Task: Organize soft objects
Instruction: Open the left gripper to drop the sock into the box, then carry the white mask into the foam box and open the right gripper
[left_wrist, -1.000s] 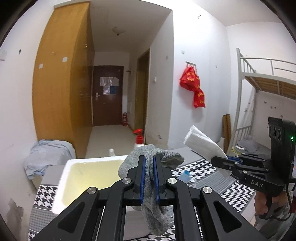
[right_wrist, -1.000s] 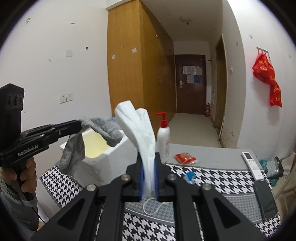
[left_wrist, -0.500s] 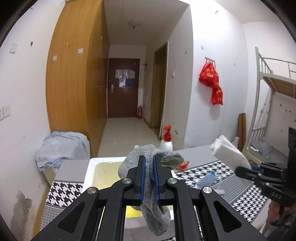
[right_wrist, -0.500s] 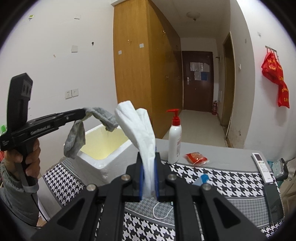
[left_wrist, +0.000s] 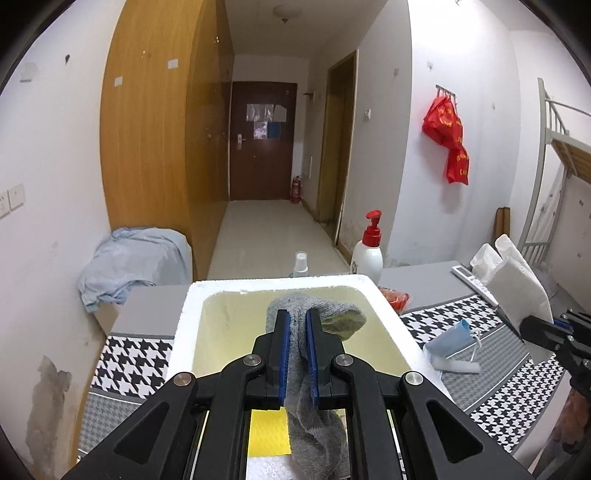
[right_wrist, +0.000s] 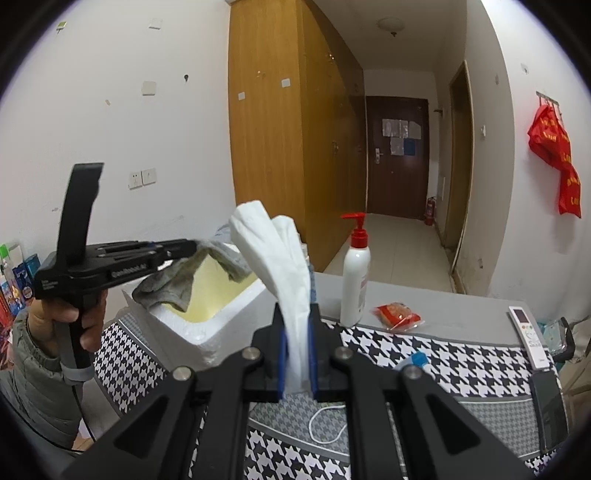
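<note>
The left gripper (left_wrist: 296, 341) clamps a nubby grey knit sock (left_wrist: 314, 406), now hanging over the white foam box (left_wrist: 183, 325) instead of short of it. Beside the box, the right gripper (right_wrist: 296, 360) pinches a soft, crumpled white cloth (right_wrist: 277, 258).

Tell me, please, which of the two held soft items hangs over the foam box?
The grey sock in the left hand-held gripper; the white cloth stands beside the foam box.

Evenly lit by soft indoor light from a ceiling lamp (left_wrist: 284, 11) in the corridor. Faint shadows only, no harsh glare. Sharp throughout, free of motion blur. Strong fisheye bending toward edges, with black vignette in all 4 corners.
</note>
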